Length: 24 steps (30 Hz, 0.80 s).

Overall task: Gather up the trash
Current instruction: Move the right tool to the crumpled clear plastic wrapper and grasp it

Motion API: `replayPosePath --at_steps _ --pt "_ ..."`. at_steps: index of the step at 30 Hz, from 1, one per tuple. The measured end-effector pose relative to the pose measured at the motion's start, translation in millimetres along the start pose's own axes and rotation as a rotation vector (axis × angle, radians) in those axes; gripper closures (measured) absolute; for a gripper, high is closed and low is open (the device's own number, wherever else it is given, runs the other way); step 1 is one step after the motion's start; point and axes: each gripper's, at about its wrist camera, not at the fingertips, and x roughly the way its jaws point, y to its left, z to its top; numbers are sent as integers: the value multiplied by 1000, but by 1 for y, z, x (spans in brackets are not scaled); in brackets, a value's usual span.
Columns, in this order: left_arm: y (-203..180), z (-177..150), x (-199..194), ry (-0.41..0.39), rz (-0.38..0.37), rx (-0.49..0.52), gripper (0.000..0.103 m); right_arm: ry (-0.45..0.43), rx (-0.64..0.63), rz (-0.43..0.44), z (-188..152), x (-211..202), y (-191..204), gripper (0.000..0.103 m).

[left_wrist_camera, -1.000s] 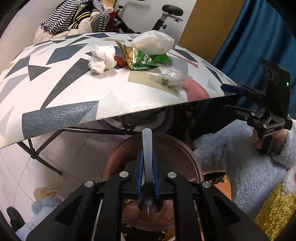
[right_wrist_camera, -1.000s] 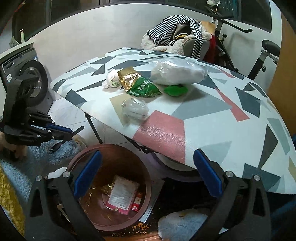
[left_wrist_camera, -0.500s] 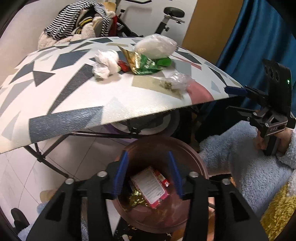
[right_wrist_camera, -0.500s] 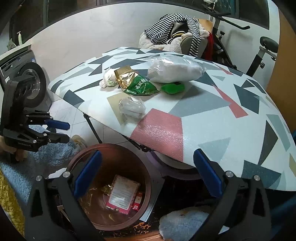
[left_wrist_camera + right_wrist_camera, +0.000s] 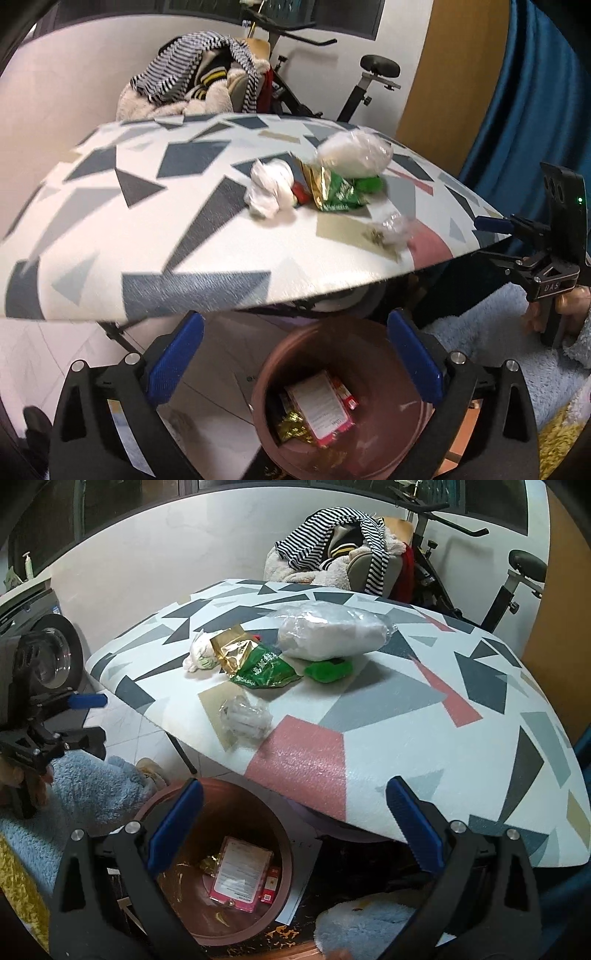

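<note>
**user_a:** So where's the trash sitting compared to the grippers?

**user_b:** Both are spread wide with nothing in them. The left gripper [image 5: 295, 354] hangs over the brown bin [image 5: 369, 332], which already has a pink packet [image 5: 319, 406] and some gold foil bits in it. The right gripper [image 5: 293, 821] is also low, with the bin [image 5: 221, 790] down-left of it and the table edge just ahead.

**user_a:** And the stuff that isn't in the bin?

**user_b:** All up on the patterned table [image 5: 406, 738], well apart from both sets of jaws. Nearest the edge is a crumpled clear wrapper [image 5: 243, 716]. Behind it there's a green-and-gold snack bag [image 5: 258, 664], a wad of white tissue [image 5: 199, 653] to its left, a big clear bag of white stuff [image 5: 332, 635] to its right, and a small green thing [image 5: 328, 672] tucked under that bag. From the left wrist view there's also something red [image 5: 300, 192] between the tissue and the snack bag, can't tell what.
</note>
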Motion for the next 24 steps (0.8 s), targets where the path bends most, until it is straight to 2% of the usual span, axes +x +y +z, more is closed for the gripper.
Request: replayPosePath --at_steps 2,7,13,18,22,24 --pt "1 4 -3 -15 20 14 6 -1 3 17 3 -1 -2 6" --pt "7 20 -16 -67 54 20 6 -40 -16 -11 13 -10 -4 6" --pt "13 46 -35 -130 23 11 6 -67 14 -4 28 -14 -16 6" --pt "7 67 -49 -170 6 61 6 -40 -8 26 39 -12 -19 6" --pt "5 80 -56 -195 24 81 6 -25 -66 10 44 -10 -13 6" --pt "6 86 -58 -201 24 90 6 -18 -77 30 45 -9 -13 6"
